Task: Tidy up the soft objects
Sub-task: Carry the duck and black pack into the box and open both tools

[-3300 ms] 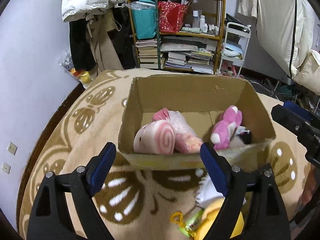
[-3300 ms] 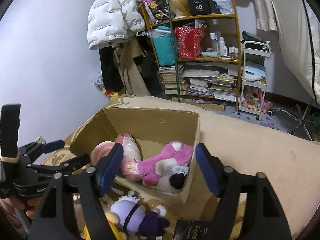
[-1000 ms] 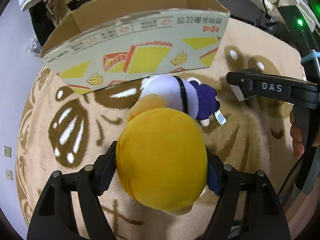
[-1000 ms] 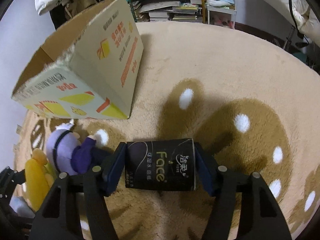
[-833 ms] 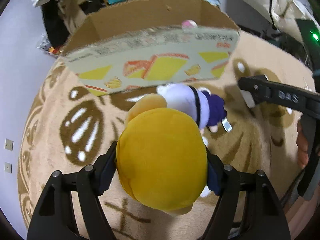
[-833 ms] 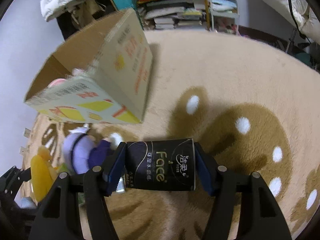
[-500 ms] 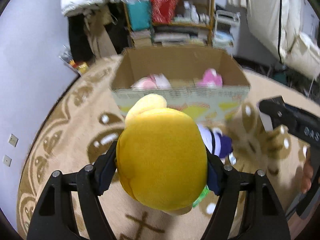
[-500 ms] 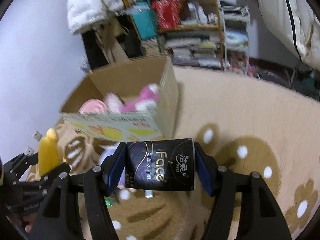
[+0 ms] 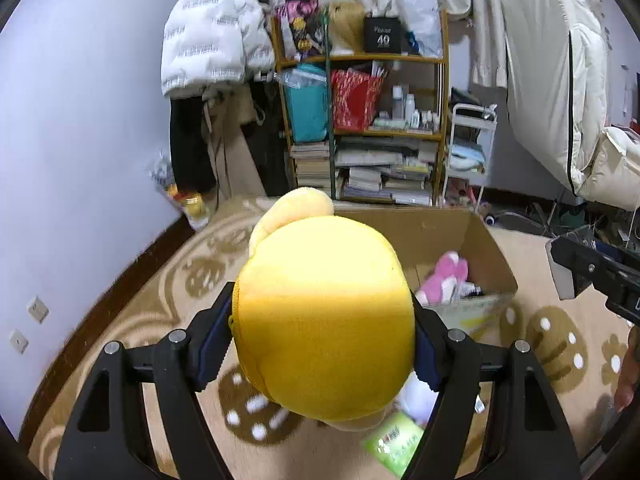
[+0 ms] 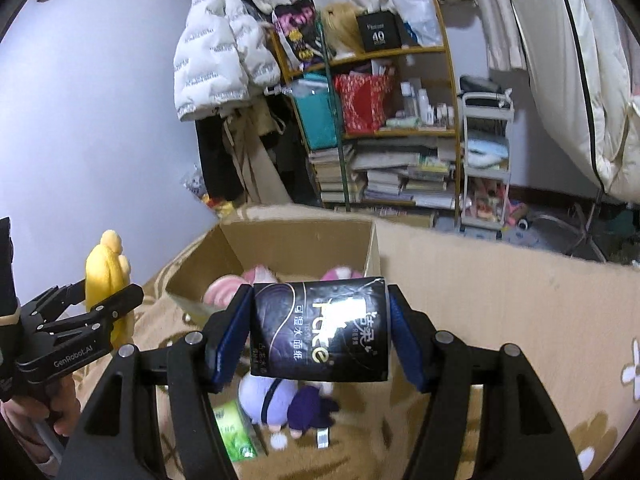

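Note:
My left gripper (image 9: pixel 324 336) is shut on a round yellow plush toy (image 9: pixel 324 308), held up in front of the open cardboard box (image 9: pixel 492 256); the same yellow plush toy (image 10: pixel 106 276) shows at the left of the right wrist view. My right gripper (image 10: pixel 320 336) is shut on a black pack of tissues (image 10: pixel 320 332), lifted above the rug near the cardboard box (image 10: pixel 200 264). Pink plush toys (image 10: pixel 256 280) lie inside the box. A purple-and-white plush doll (image 10: pixel 288 400) and a green tissue pack (image 10: pixel 234 428) lie on the rug below.
A beige patterned rug (image 10: pixel 480 280) covers the floor. A cluttered shelf (image 9: pixel 368 132) with books, bags and bottles stands behind the box, a white cart (image 9: pixel 472 148) to its right. A white puffer jacket (image 9: pixel 208 32) hangs at the wall. A hand (image 10: pixel 52 412) holds the left gripper's handle.
Both grippers closed on their loads, the yellow plush and the tissue pack, then rose and tilted up; the box's inside and the shelf came into view, and the purple doll stayed on the rug.

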A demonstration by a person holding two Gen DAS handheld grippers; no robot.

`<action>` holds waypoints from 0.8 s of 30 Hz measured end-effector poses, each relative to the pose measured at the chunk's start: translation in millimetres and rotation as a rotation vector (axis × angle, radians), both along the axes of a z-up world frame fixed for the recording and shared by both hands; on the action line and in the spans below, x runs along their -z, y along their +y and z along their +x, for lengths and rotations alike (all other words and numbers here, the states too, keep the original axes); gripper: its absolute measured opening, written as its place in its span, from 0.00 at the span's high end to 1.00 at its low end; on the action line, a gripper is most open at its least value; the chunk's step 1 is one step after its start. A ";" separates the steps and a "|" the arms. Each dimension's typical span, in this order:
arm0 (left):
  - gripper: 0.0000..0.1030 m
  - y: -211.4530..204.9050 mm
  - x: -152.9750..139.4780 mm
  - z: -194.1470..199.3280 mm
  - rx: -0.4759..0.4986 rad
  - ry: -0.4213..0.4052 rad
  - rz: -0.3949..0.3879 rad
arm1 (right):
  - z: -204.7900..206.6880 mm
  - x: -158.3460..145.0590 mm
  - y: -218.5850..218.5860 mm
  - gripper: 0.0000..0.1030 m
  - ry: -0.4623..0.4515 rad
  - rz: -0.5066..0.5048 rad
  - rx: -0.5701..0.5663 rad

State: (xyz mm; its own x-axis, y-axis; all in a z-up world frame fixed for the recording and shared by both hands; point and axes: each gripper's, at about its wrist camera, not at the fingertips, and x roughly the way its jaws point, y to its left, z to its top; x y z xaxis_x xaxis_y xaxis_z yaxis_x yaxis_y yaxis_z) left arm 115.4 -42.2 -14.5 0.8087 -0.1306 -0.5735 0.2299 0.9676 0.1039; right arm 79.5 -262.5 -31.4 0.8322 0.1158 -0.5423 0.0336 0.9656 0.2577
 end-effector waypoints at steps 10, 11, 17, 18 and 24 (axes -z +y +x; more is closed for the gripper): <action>0.28 -23.4 0.1 22.7 0.045 -0.091 0.092 | 34.8 -16.8 -1.2 0.33 -0.065 -0.105 0.010; 0.28 -24.1 0.9 25.0 0.045 -0.088 0.094 | 37.5 -16.3 -2.5 0.33 -0.067 -0.103 0.007; 0.28 -22.4 5.1 43.8 0.055 -0.047 0.048 | 51.4 -6.4 0.1 0.33 -0.056 -0.115 -0.007; 0.27 -23.7 6.4 45.9 0.059 -0.047 0.054 | 54.6 -3.8 1.5 0.33 -0.050 -0.118 -0.014; 0.27 -28.4 16.1 55.2 0.078 -0.019 0.048 | 69.0 8.8 14.3 0.33 -0.034 -0.128 -0.068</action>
State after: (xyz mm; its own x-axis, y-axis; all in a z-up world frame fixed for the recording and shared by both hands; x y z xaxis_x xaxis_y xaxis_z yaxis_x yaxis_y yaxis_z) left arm 170.6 -70.6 -30.5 0.8082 -0.1665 -0.5649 0.3018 0.9408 0.1545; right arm 148.5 -248.2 -40.2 0.8427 0.1046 -0.5282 -0.0398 0.9904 0.1327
